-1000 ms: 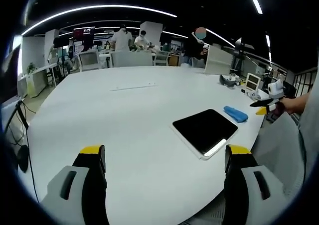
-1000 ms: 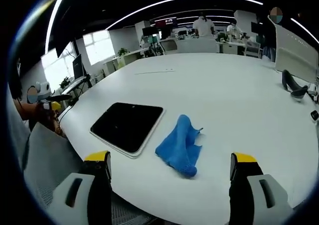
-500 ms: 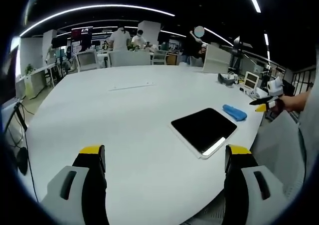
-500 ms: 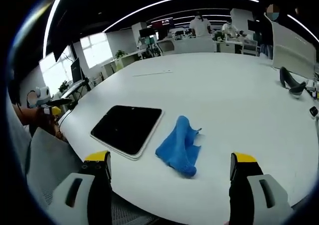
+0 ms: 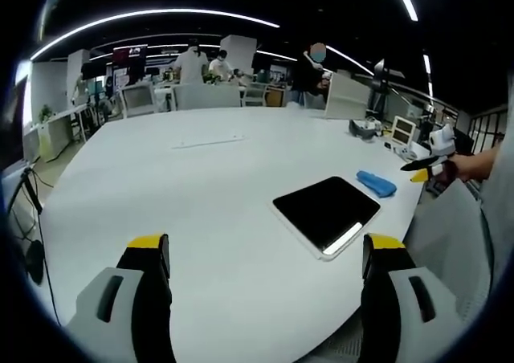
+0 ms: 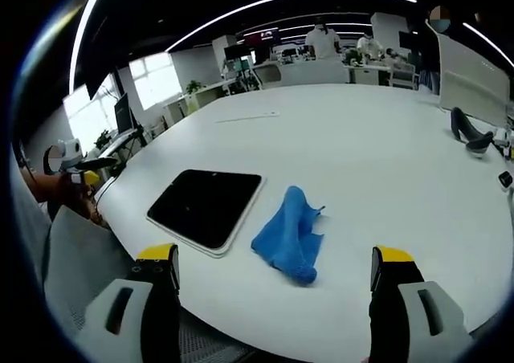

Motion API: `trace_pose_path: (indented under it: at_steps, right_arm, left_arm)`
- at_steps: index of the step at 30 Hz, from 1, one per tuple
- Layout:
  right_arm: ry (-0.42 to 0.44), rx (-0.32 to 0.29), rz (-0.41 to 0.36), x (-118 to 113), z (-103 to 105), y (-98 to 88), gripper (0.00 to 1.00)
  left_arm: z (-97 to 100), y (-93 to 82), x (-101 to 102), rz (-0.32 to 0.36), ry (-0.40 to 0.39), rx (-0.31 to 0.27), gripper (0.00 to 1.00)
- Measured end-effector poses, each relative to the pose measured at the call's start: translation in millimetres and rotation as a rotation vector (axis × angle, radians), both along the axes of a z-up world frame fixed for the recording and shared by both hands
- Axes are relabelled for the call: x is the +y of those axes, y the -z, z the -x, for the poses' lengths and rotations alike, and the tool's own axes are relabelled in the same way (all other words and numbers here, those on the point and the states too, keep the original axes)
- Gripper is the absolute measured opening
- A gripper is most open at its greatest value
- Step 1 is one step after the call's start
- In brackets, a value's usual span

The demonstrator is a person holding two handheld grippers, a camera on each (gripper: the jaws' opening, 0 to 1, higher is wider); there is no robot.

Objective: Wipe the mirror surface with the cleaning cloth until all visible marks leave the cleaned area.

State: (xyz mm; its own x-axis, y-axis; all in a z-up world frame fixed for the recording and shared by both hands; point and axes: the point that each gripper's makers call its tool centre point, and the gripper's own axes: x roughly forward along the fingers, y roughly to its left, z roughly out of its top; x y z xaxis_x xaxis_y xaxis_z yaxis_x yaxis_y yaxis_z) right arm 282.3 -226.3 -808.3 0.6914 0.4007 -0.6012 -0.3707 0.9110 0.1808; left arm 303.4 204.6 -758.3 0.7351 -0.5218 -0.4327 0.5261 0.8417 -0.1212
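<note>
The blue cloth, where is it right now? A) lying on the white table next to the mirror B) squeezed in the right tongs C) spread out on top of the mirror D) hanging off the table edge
A: in the right gripper view the blue cloth lies crumpled on the white table beside the mirror, with the open right tongs holding nothing.

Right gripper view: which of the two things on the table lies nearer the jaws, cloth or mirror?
The crumpled blue cloth; the dark mirror lies flat beside it, further left.

No legible text or labels.
</note>
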Motion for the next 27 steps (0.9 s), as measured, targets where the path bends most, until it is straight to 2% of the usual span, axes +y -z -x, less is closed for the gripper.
trace_pose_path:
  at_steps: [27]
  right_arm:
    - [-0.008, -0.002, 0.014, -1.4, -4.1, -0.3, 0.98]
  left_arm:
    - [-3.3, -4.4, 0.4, 0.009, 0.0, -0.008, 0.99]
